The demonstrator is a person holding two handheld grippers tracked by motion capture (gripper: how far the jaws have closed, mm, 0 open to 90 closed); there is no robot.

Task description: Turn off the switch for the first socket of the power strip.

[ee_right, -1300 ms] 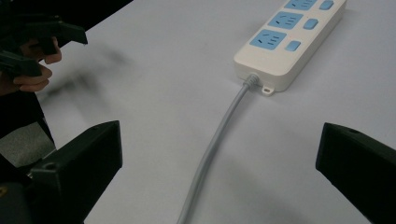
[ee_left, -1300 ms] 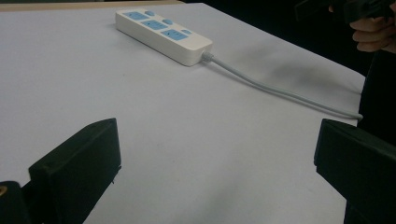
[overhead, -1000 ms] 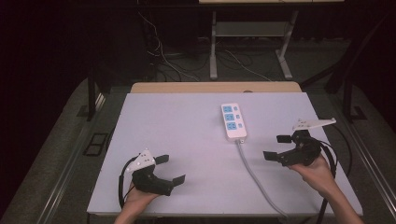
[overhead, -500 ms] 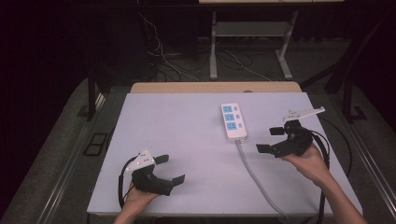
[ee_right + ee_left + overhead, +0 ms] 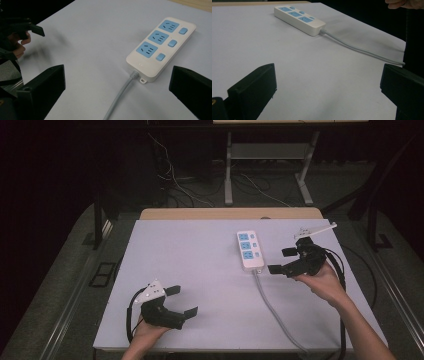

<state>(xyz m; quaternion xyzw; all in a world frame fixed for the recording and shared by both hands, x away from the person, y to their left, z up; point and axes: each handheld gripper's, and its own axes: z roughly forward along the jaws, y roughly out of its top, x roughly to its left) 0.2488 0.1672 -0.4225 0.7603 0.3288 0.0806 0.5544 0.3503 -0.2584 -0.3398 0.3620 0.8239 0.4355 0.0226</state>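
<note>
**Two open tools near a white power strip**

In the high view, the left tool [image 5: 175, 301] sits at the lower left of the frame, held low over the worktop [image 5: 190, 255], its jaws released and holding nothing. To its right, in the upper middle of the frame, the power strip [image 5: 250, 250] lies flat on the worktop, and its grey cable [image 5: 275, 312] runs down to the lower edge. Just beside the strip, at the right of the frame, is the right tool [image 5: 282, 260], also released and empty. The right gripper view shows what the high view cannot: three blue sockets [image 5: 158, 37], each with a blue switch [image 5: 172, 43]. The left gripper view shows the strip far off at the upper left.
</note>
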